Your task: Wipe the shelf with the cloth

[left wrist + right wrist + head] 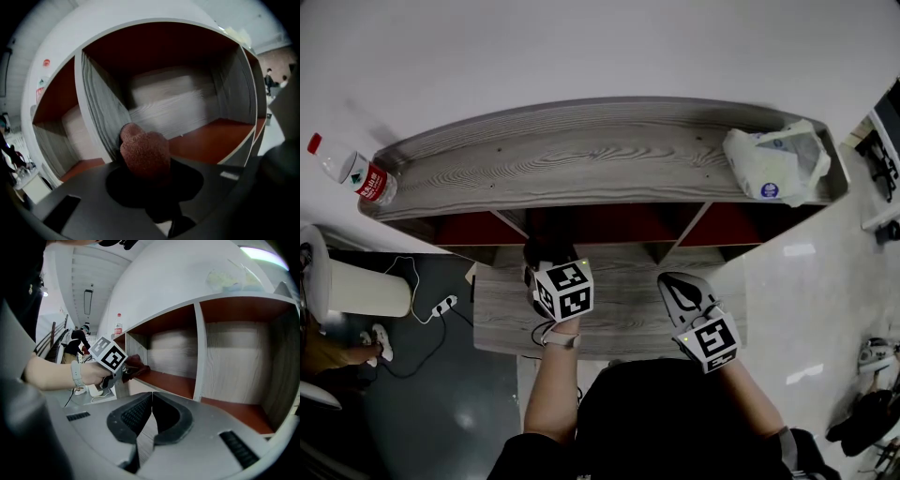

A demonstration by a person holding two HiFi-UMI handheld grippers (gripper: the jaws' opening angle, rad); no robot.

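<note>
The cloth [143, 152], clamped in the closed left claw [143, 180], is best pressed flat and swept across the shelf [211, 138] floor, while the right claw [151, 416] is held shut and empty.

One shelf [581, 159], seemingly three compartments [609, 223], one cloth [143, 150], one bottle [352, 171], one bag [773, 161], two claws: left claw [546, 258], right claw [151, 397].

From the head view the shelf [581, 159] top hides its compartments and most of the cloth [144, 152], which buries the left gripper [547, 255] jaws; compartment back panel [178, 110] is motion-blurred, far-left bottle [356, 173] label too small to read.
</note>
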